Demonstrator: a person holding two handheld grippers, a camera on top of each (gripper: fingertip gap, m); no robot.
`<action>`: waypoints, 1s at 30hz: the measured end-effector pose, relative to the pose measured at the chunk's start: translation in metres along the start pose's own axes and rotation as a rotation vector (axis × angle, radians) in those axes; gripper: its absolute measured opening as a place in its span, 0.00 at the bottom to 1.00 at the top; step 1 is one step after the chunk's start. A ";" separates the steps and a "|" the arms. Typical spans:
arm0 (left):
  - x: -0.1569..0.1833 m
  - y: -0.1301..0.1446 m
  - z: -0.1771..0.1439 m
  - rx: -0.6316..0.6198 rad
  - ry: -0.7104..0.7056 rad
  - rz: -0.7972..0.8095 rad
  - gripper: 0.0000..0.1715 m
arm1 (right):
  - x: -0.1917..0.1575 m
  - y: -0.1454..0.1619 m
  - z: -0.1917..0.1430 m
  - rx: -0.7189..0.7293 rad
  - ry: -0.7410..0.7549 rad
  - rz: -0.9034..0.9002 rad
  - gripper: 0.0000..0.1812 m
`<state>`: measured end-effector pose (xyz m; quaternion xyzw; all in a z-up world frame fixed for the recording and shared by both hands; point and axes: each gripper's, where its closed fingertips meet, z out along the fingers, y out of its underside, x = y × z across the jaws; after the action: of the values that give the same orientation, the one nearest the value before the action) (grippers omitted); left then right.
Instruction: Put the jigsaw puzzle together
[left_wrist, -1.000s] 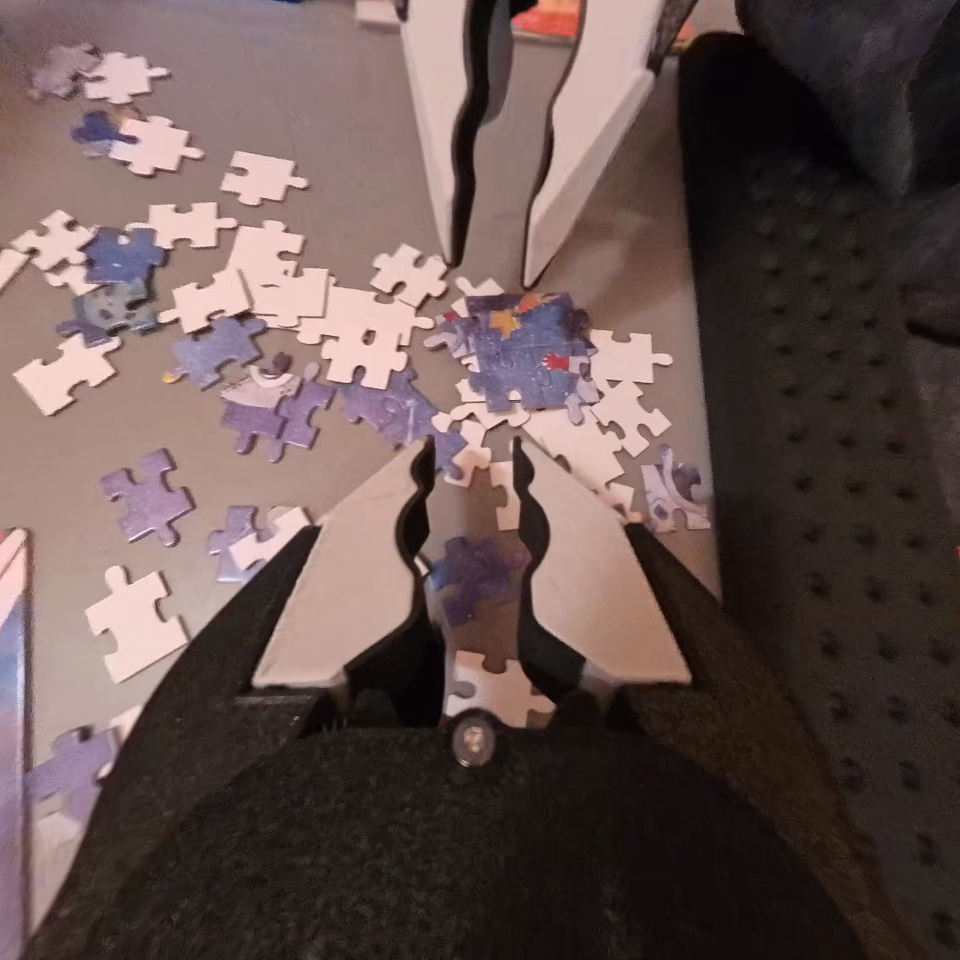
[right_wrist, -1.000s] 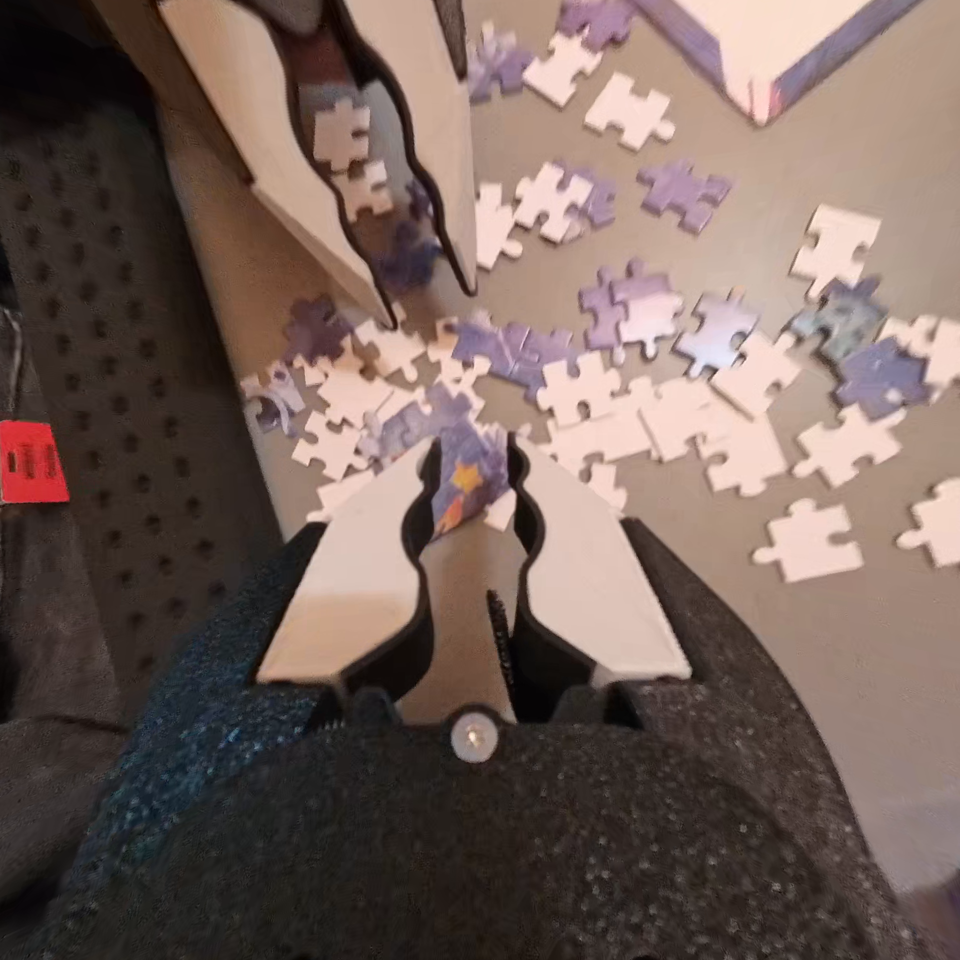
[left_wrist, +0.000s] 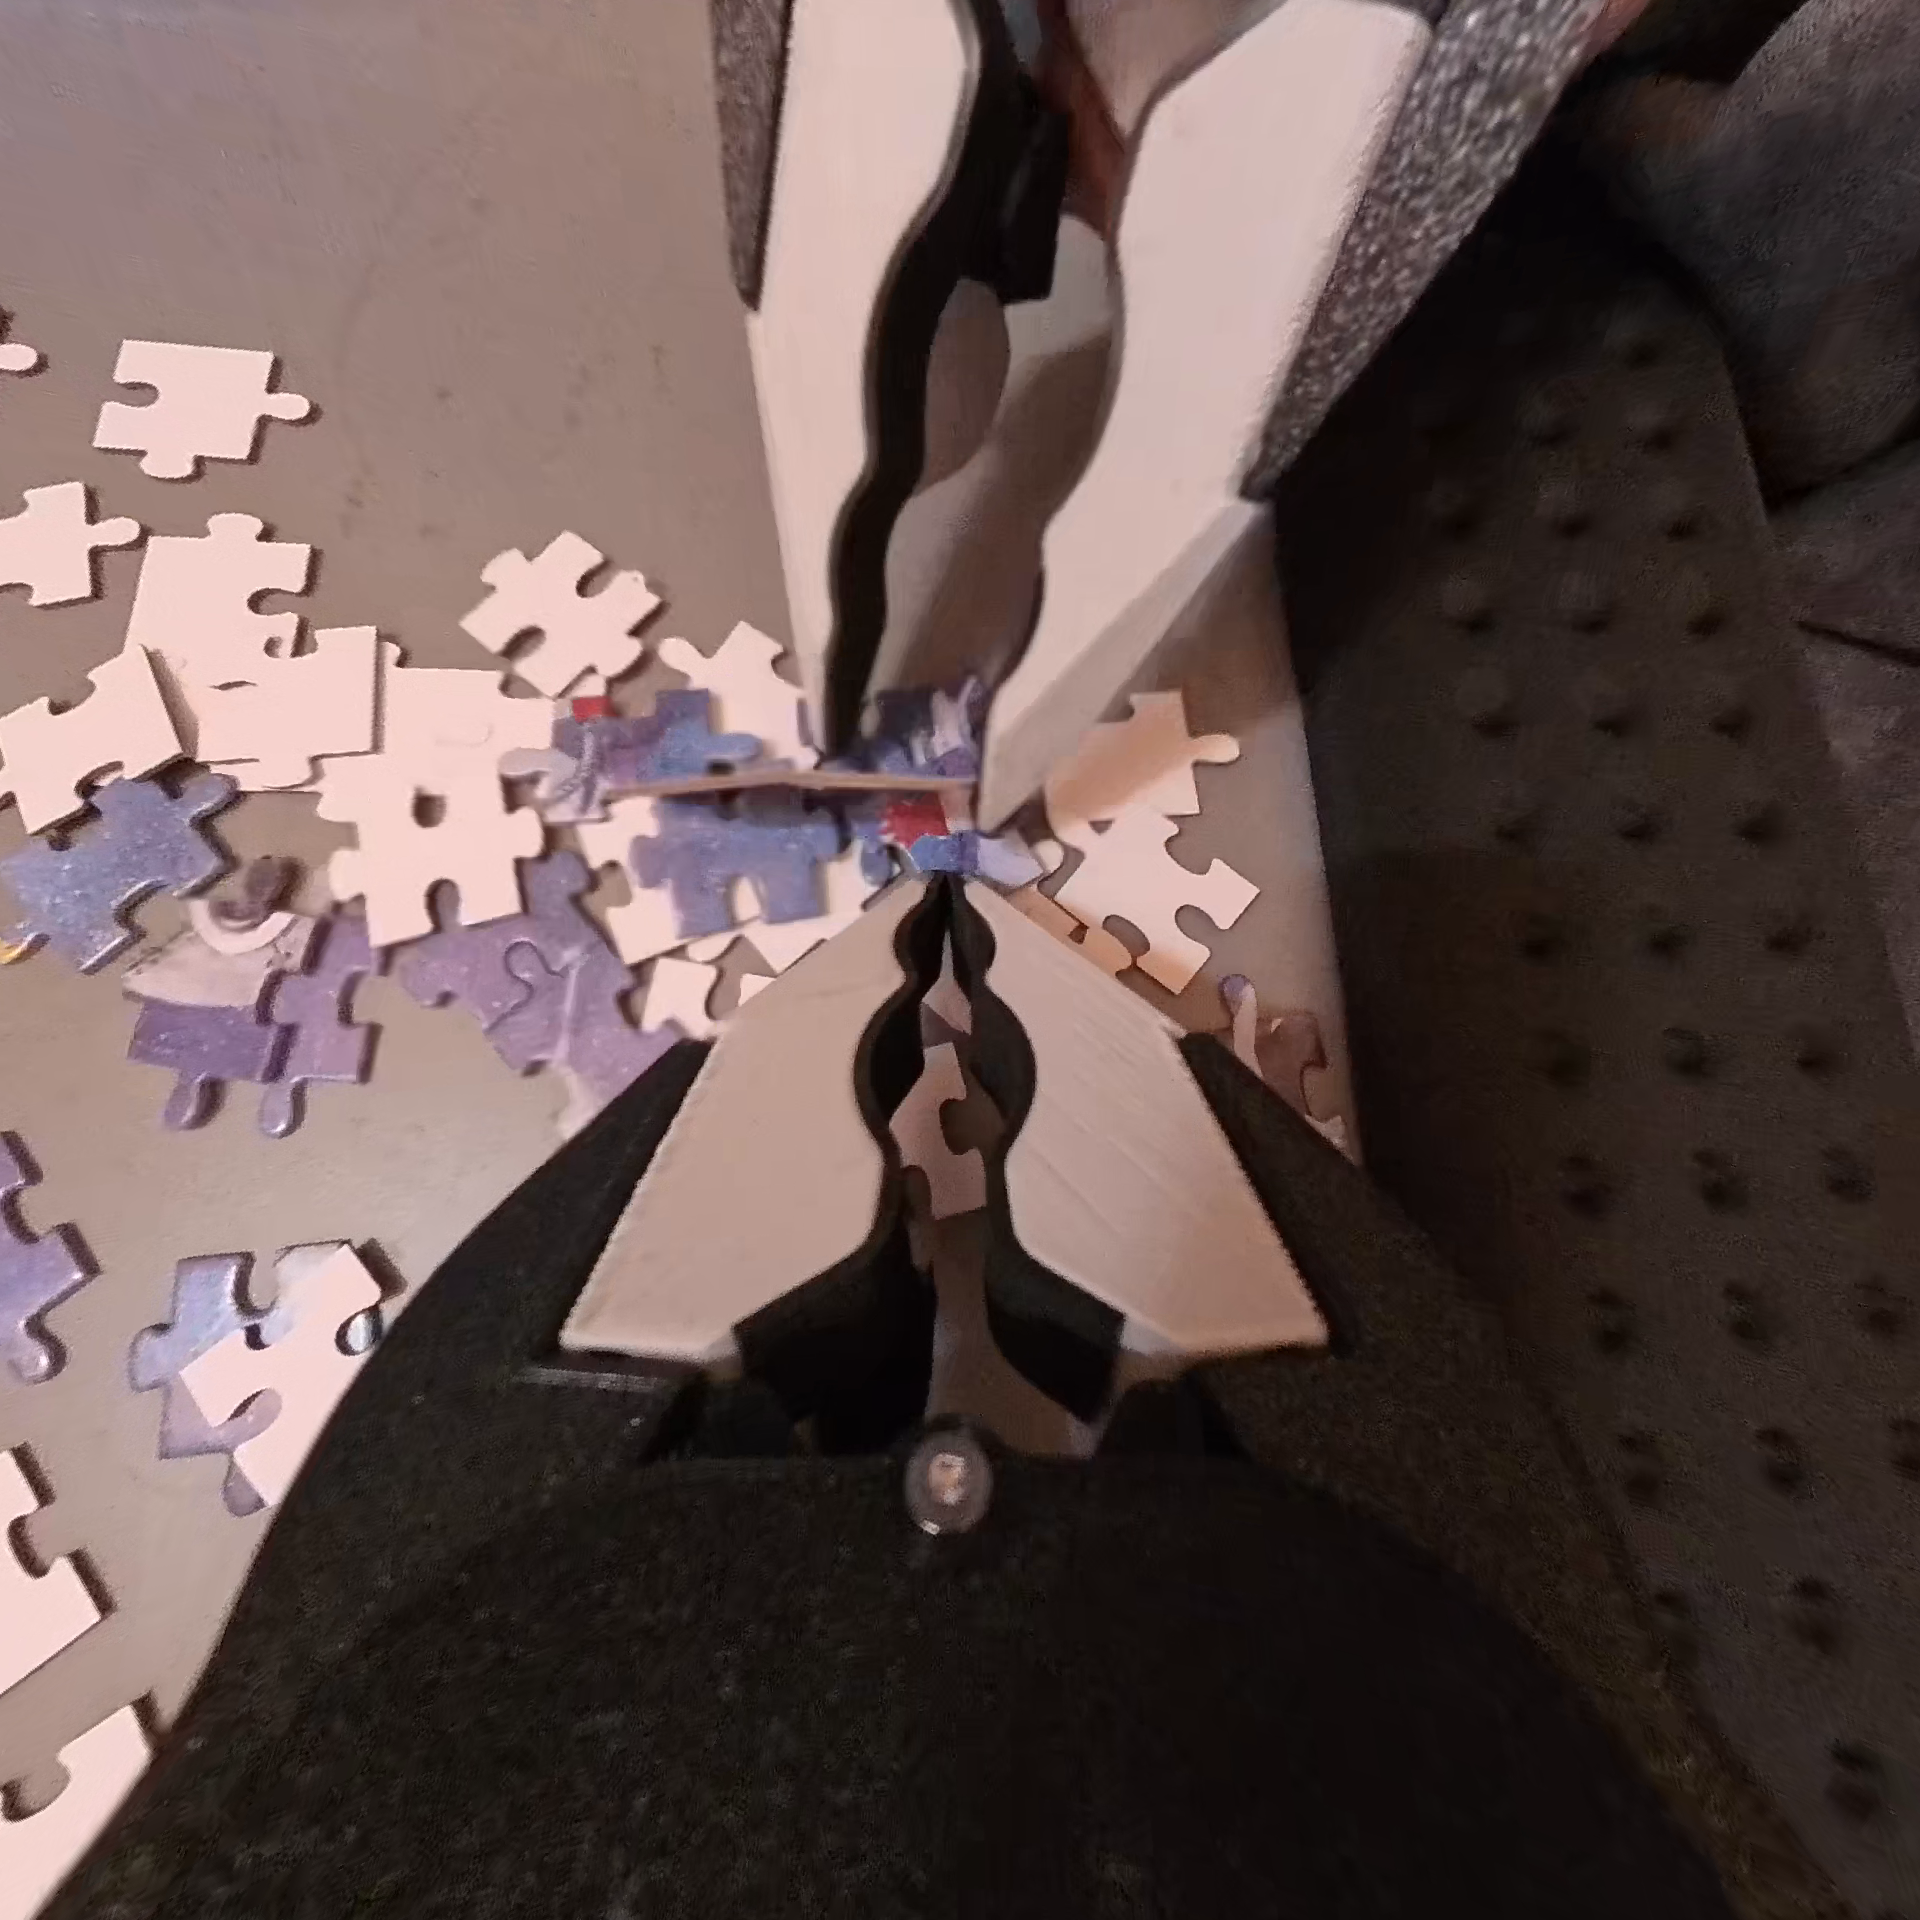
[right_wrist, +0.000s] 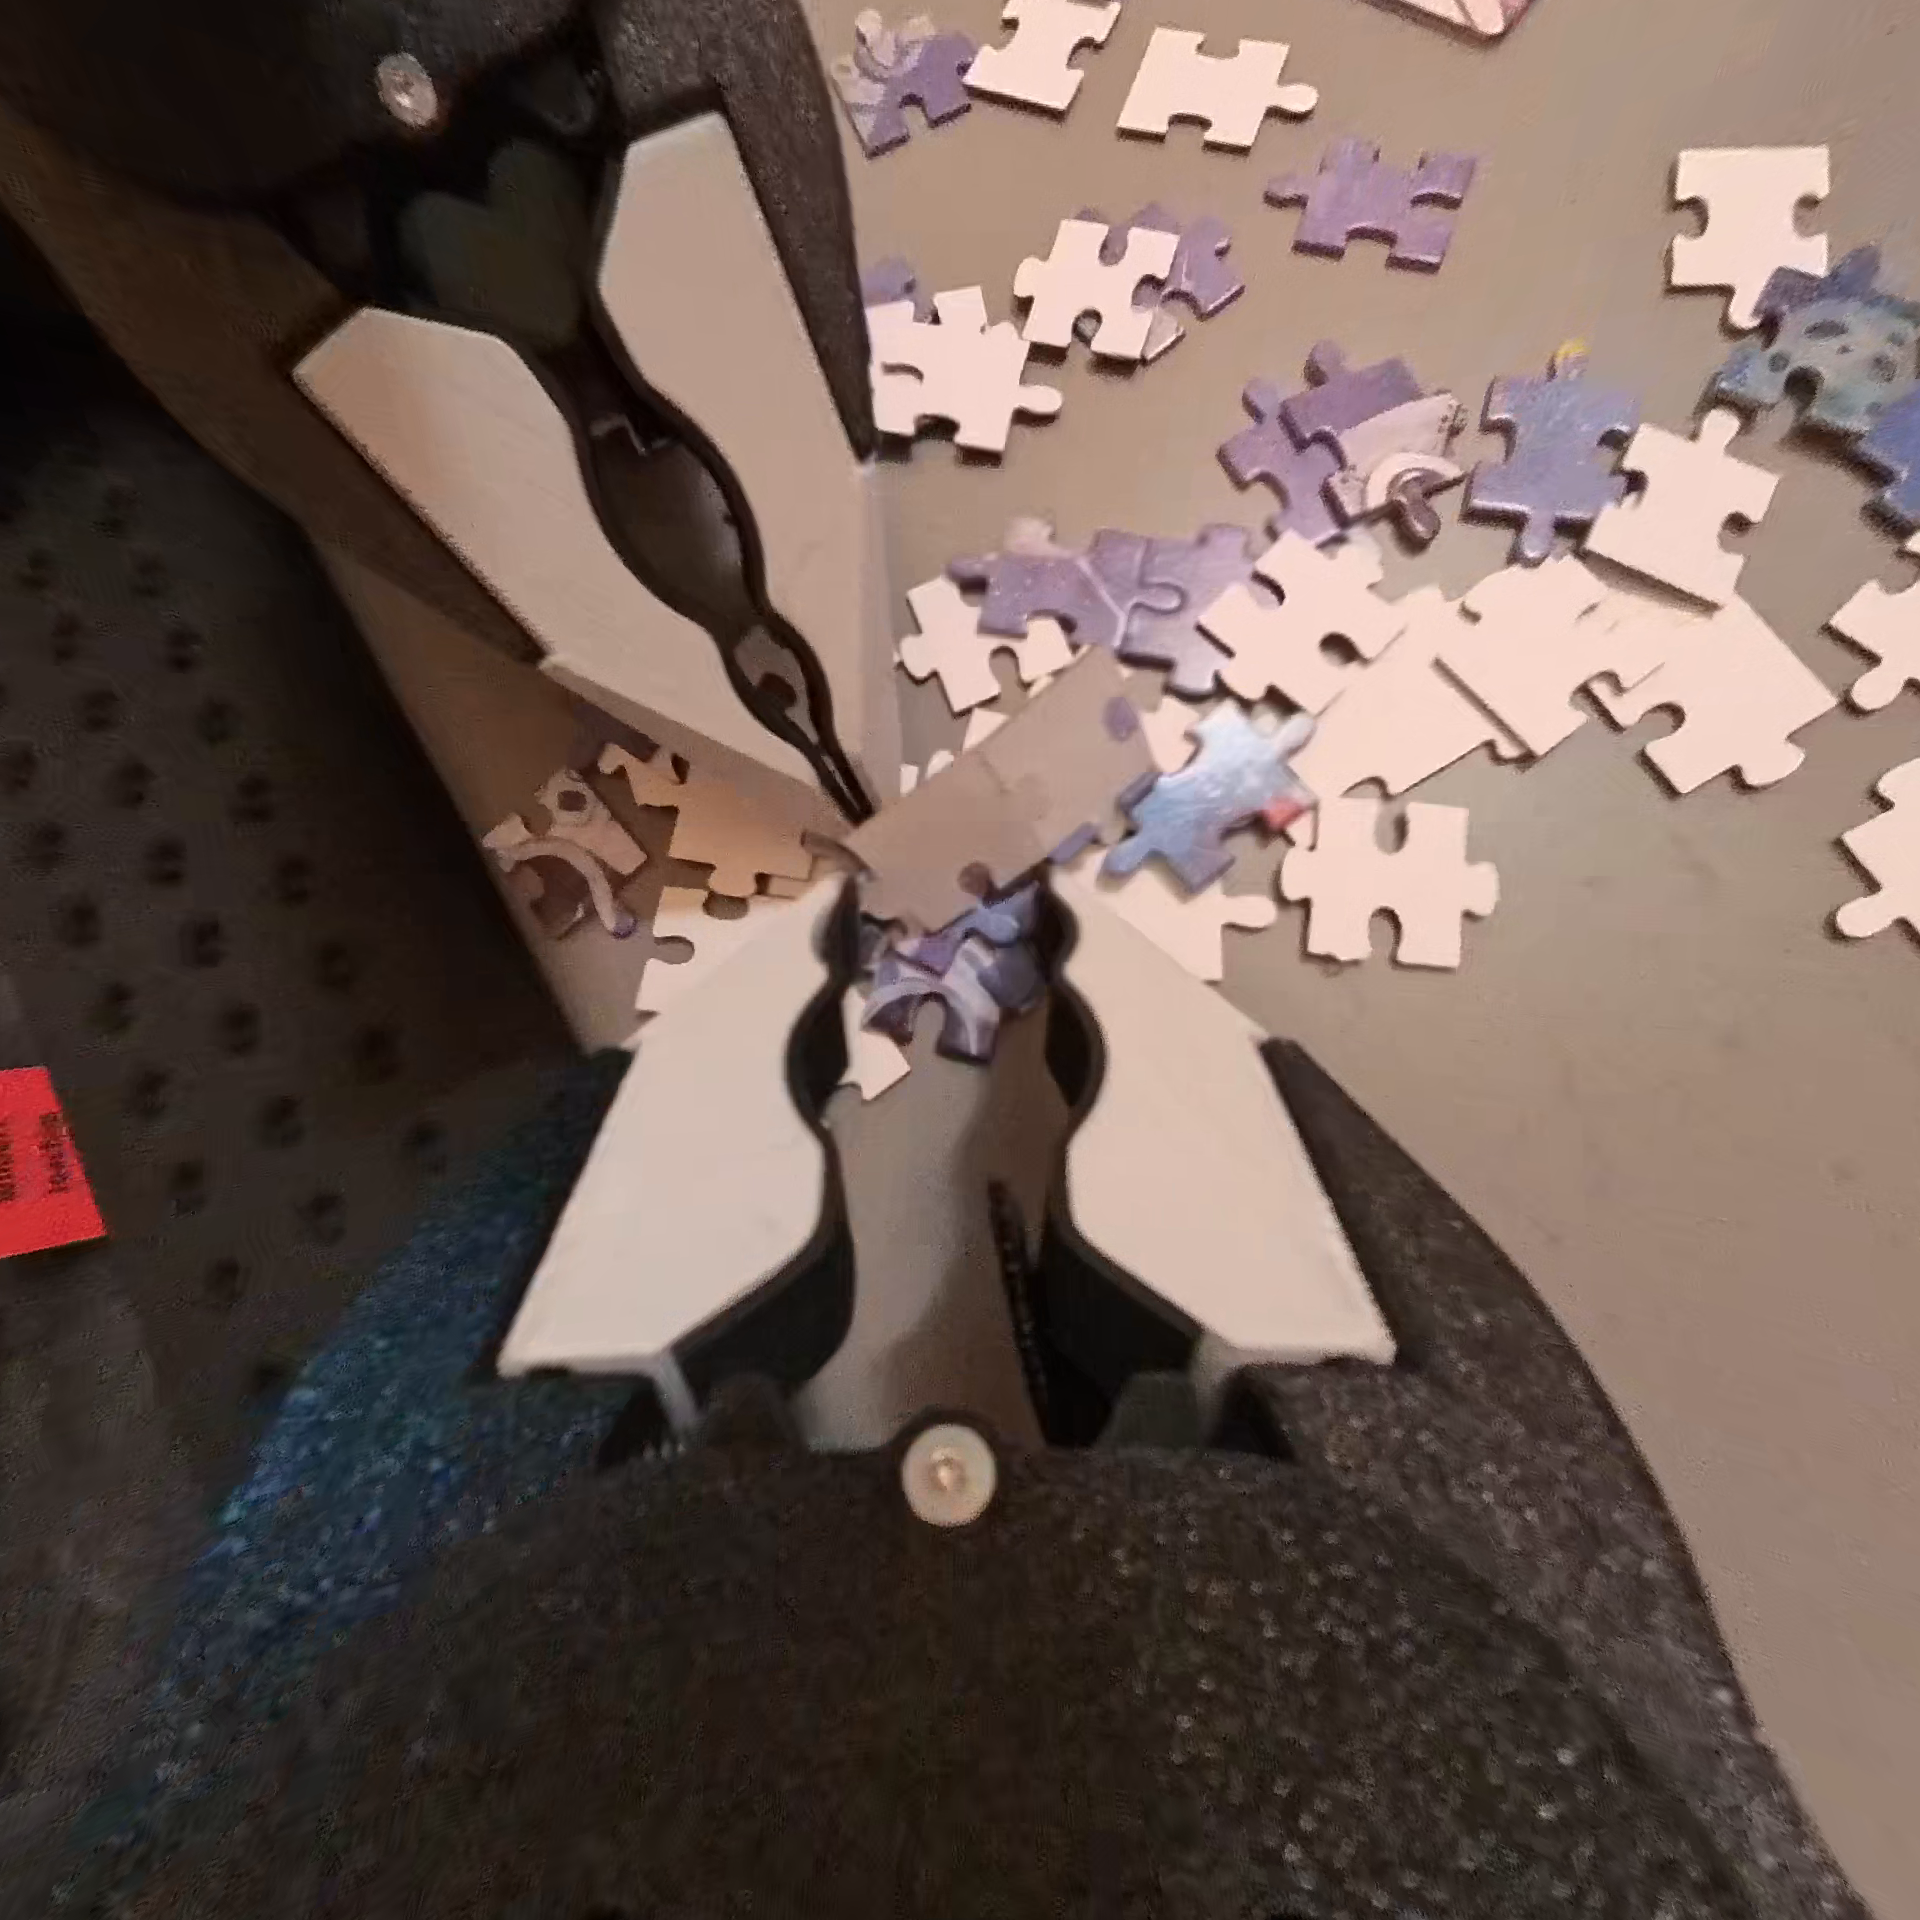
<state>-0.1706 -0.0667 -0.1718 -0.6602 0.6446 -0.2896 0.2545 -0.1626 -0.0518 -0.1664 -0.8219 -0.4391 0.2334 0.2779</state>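
Observation:
A cluster of joined blue puzzle pieces (left_wrist: 686, 750) is lifted and tilted off the grey table (left_wrist: 468, 260), seen edge-on. My left gripper (left_wrist: 940, 883) is shut on its near corner. The right wrist view shows the cluster's grey underside (right_wrist: 1018, 790), with the left gripper (right_wrist: 857, 812) pinching it from the upper left. My right gripper (right_wrist: 945, 914) is open, and the cluster's other end lies between its fingertips. In the left wrist view the right gripper (left_wrist: 914, 727) reaches down from the top. Many loose pieces (left_wrist: 436, 821) lie around, several of them white side up (right_wrist: 1382, 883).
Dark dotted fabric (left_wrist: 1610, 935) borders the table on the right, and in the right wrist view (right_wrist: 156, 727) on the left, bearing a red tag (right_wrist: 42, 1164). Loose pieces crowd the table beside both grippers. Bare grey table (right_wrist: 1558, 1195) lies to the right gripper's right. My left and right fingertips are right by each other.
The left gripper has shut on the blue cluster and raised it off the table. Both grippers have moved closer together, and the right gripper's tips now flank the cluster.

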 end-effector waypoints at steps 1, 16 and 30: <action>0.000 0.000 0.000 0.001 0.000 -0.001 0.00 | 0.000 -0.003 -0.001 0.014 0.000 -0.011 0.10; -0.034 -0.037 -0.077 0.344 0.016 -0.207 0.29 | -0.019 -0.044 -0.036 0.363 -0.290 0.088 0.01; 0.000 -0.042 -0.074 0.374 0.260 -0.180 0.01 | -0.013 -0.055 -0.042 0.440 -0.287 0.111 0.01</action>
<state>-0.1935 -0.0625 -0.0899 -0.6135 0.5455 -0.5082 0.2604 -0.1755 -0.0486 -0.0977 -0.7229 -0.3672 0.4523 0.3714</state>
